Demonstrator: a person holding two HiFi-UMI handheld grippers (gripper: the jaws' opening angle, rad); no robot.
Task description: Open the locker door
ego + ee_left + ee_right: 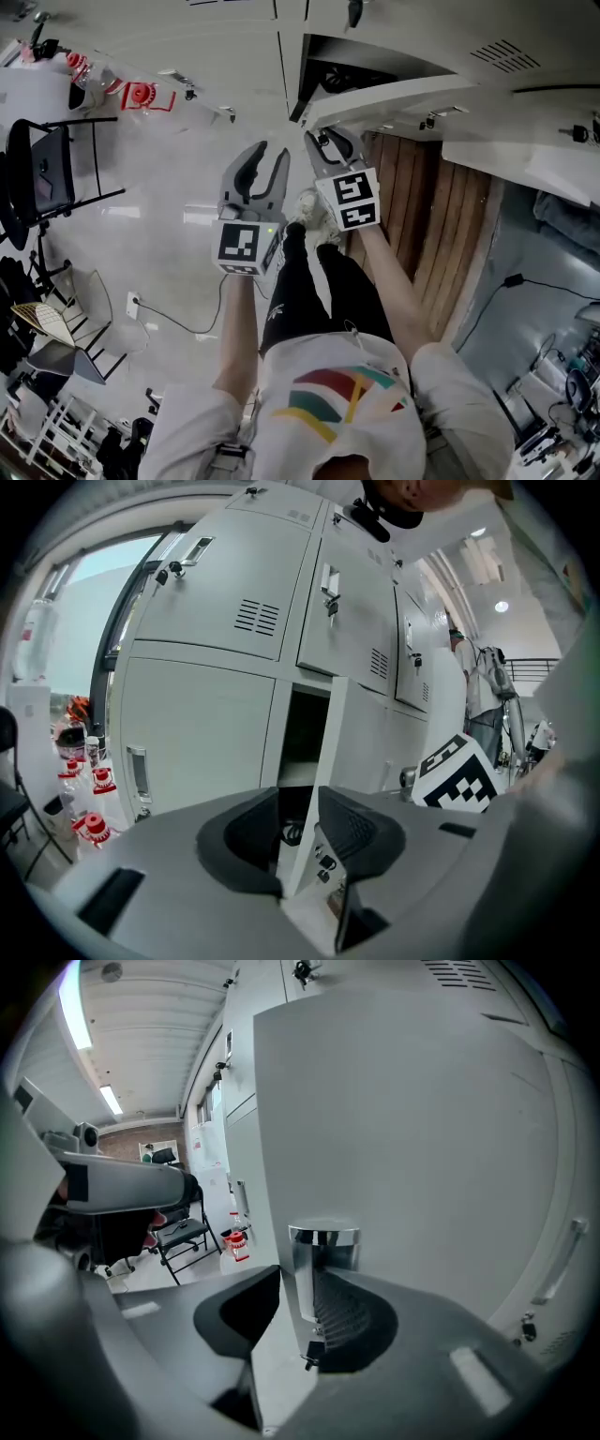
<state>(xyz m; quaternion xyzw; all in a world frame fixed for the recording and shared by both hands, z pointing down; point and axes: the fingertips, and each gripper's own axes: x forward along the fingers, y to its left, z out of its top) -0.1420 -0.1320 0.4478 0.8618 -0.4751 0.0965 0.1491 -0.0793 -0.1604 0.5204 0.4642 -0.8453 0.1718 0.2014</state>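
Forearms reach up the middle of the head view. The left gripper (266, 152) gapes wide and empty, lower left of the ajar locker door (394, 97). The right gripper (330, 142) straddles the door's chrome knob (323, 1239), jaws partly apart and not yet clamped.

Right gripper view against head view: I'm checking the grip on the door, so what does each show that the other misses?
Only the right gripper view: a chrome knob on the door, standing between the jaws, close against the right pad. Only the head view: the person's legs and the wooden boards on the floor. Both: the right hand-held gripper at the edge of the open locker door.
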